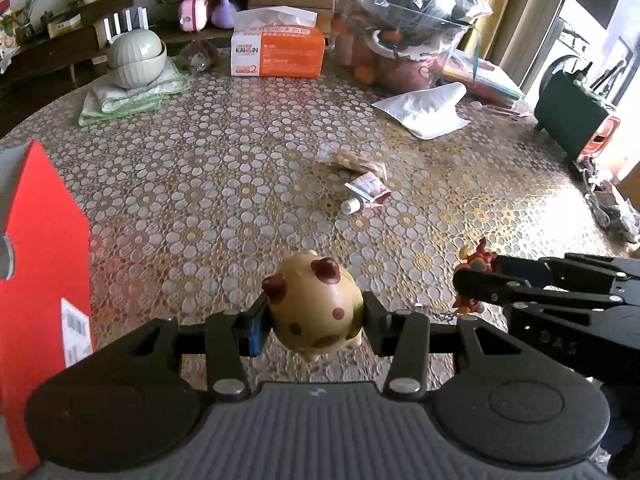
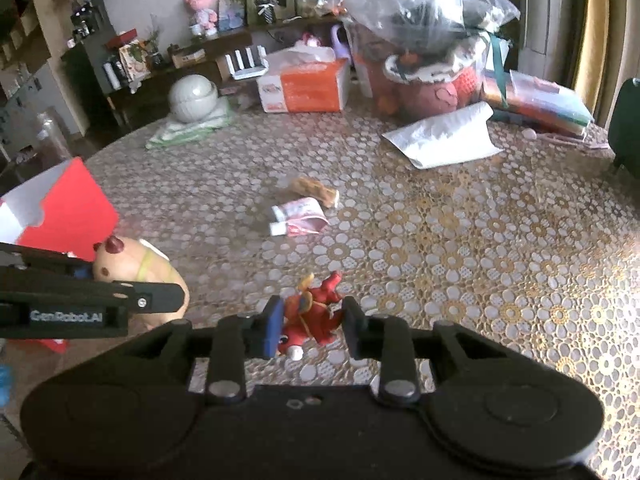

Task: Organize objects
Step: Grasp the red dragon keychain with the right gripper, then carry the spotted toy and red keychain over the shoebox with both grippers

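A beige spotted animal toy [image 1: 316, 304] hangs above the patterned tablecloth [image 1: 240, 140], and my left gripper [image 1: 314, 320] is shut on its sides. To its right, my right gripper [image 1: 472, 286] is shut on a small red dragon figurine [image 1: 478, 258]. In the right wrist view the dragon [image 2: 308, 316] sits between the pads of the right gripper [image 2: 312, 320], lifted off the cloth. The left gripper [image 2: 160, 292] with the beige toy [image 2: 132, 264] shows at the left. An open red box [image 1: 40, 240] [image 2: 68, 208] stands just left of the left gripper.
Mid-table lie a small tube with a pink packet [image 1: 366, 192] and a clear snack packet [image 1: 352, 160]. Farther back are a white sheet [image 1: 428, 108], an orange tissue box [image 1: 280, 50], bowls on folded cloths [image 1: 136, 58] and a full plastic bag [image 1: 412, 8].
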### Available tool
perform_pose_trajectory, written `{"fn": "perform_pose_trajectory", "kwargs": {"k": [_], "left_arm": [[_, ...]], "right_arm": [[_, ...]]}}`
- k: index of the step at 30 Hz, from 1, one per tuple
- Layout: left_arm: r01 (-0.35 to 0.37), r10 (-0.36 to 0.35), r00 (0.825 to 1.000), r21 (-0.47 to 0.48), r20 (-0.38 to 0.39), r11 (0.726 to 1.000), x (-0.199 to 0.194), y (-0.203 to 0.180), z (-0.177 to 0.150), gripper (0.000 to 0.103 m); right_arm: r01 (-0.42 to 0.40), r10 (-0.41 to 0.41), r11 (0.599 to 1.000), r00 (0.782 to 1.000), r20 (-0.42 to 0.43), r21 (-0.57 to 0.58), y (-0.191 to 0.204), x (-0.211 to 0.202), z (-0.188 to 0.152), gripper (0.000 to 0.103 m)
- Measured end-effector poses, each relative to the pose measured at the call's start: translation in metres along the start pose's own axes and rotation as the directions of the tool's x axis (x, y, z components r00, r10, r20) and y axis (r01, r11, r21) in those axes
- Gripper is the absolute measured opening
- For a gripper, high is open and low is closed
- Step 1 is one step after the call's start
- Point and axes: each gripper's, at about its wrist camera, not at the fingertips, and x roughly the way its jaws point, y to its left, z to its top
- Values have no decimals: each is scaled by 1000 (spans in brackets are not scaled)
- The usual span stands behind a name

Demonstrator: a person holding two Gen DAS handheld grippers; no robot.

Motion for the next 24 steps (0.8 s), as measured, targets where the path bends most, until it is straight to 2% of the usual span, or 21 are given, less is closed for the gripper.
{"fn": "perform_pose_trajectory", "kwargs": {"k": [4,5,6,9,12,17,19,20,21,24], "left_arm": [[12,-12,1000,5,2,1000,-19,1,-5,46],[15,-15,1000,7,3,1000,-24,1,-7,46],[19,-19,1000,8,5,1000,-30,2,-8,46],[28,-28,1000,7,9,1000,-47,5,-14,46],[29,-29,999,4,23,1000,-64,10,-19,46],[23,-23,998,1,56,1000,-89,20,-30,46],[18,-18,998,-6,64,1000,-97,25,-35,46],[18,-17,998,-12,67,1000,-101,29,-38,46],[17,-16,997,-16,70,1000,-104,31,-40,46],[16,-14,997,-18,74,1000,-111,38,-48,46]], "right_arm": [[-19,19,1000,1000,6,-22,11,-21,-1,29],[-22,22,999,1000,7,-30,14,-27,-2,24],[-29,29,999,1000,4,-36,17,-31,-2,13],[-43,44,999,999,4,-33,25,-45,-3,3],[-39,41,998,999,30,-58,35,-57,-2,0],[-25,29,997,998,53,-76,45,-68,1,0],[-23,28,996,998,51,-90,45,-68,-1,6],[-20,24,996,999,46,-81,42,-66,-2,14],[-16,18,998,999,37,-65,38,-64,-4,18],[-19,19,999,1000,3,-49,33,-54,-10,19]]}}
